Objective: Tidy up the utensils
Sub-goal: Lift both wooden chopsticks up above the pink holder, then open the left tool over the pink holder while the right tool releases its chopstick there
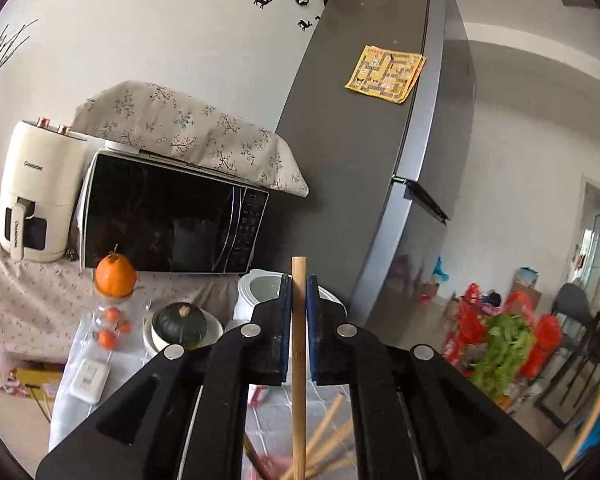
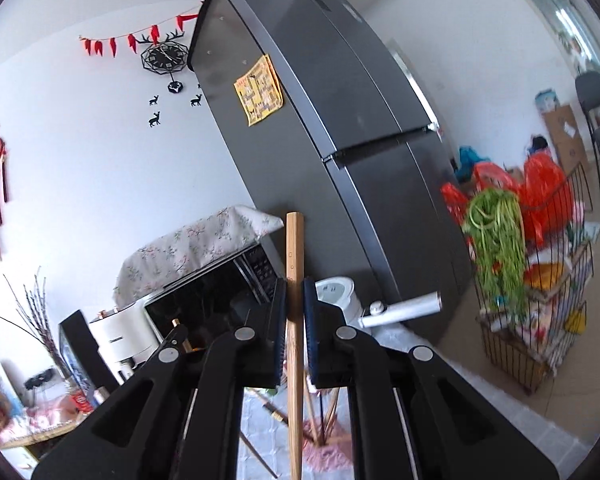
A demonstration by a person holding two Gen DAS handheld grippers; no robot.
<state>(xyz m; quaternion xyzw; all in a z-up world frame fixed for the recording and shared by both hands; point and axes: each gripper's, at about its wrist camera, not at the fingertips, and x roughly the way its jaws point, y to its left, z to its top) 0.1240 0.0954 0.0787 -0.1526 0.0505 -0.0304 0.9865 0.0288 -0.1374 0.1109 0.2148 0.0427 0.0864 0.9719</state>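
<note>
Beside the tall grey refrigerator (image 2: 340,120), over the white quilted tabletop (image 2: 260,412) where several wooden chopsticks (image 1: 332,432) lay scattered, the left gripper (image 1: 299,312) and right gripper (image 2: 295,312) each clamped one upright pale wooden chopstick (image 1: 299,360), so the sorting looked barely begun.

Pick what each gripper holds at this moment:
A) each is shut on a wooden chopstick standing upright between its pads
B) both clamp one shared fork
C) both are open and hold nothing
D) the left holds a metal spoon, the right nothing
A: the left gripper clamps a wooden chopstick upright, and the right gripper clamps another chopstick the same way.
</note>
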